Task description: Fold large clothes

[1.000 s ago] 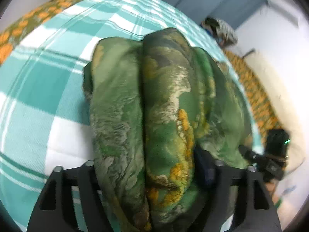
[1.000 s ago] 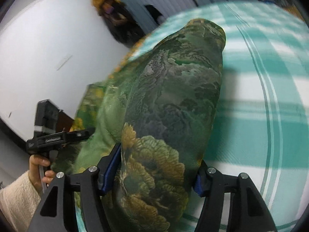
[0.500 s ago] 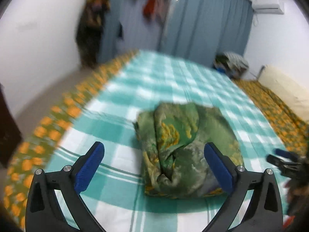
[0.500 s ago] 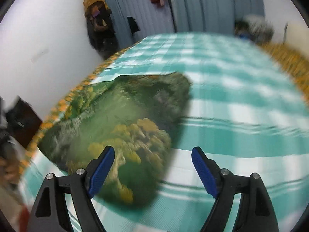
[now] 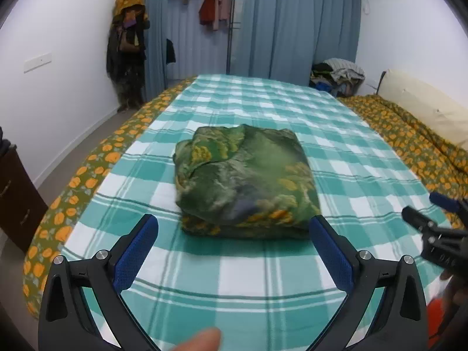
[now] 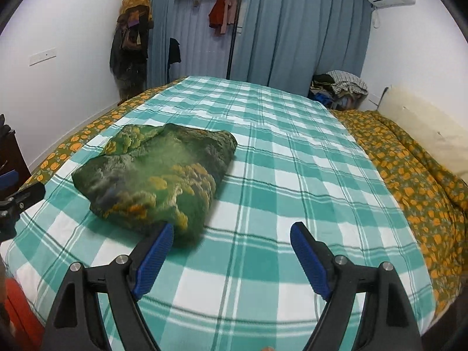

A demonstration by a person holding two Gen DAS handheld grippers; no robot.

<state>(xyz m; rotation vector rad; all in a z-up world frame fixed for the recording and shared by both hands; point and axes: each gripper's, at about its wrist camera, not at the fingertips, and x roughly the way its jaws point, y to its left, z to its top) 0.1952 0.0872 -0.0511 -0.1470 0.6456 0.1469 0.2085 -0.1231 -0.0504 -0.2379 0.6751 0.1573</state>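
A green garment with orange and grey print (image 5: 245, 181) lies folded into a thick square bundle on the teal checked bedspread (image 5: 263, 266). In the right wrist view the bundle (image 6: 155, 181) sits left of centre. My left gripper (image 5: 234, 228) is open and empty, held back from the bundle's near edge. My right gripper (image 6: 232, 234) is open and empty, to the right of the bundle, with its left pad close to the bundle's near corner. The right gripper also shows at the right edge of the left wrist view (image 5: 433, 228).
An orange floral quilt (image 5: 415, 137) and a cream pillow (image 5: 424, 102) lie along the bed's right side. A pile of clothes (image 5: 339, 76) sits at the far right corner. A dark cabinet (image 5: 14, 199) stands left of the bed, with blue curtains (image 5: 292, 23) behind.
Both grippers let go of the folded garment and pulled back and up. The bundle now rests on the bed, and the room has come into view.
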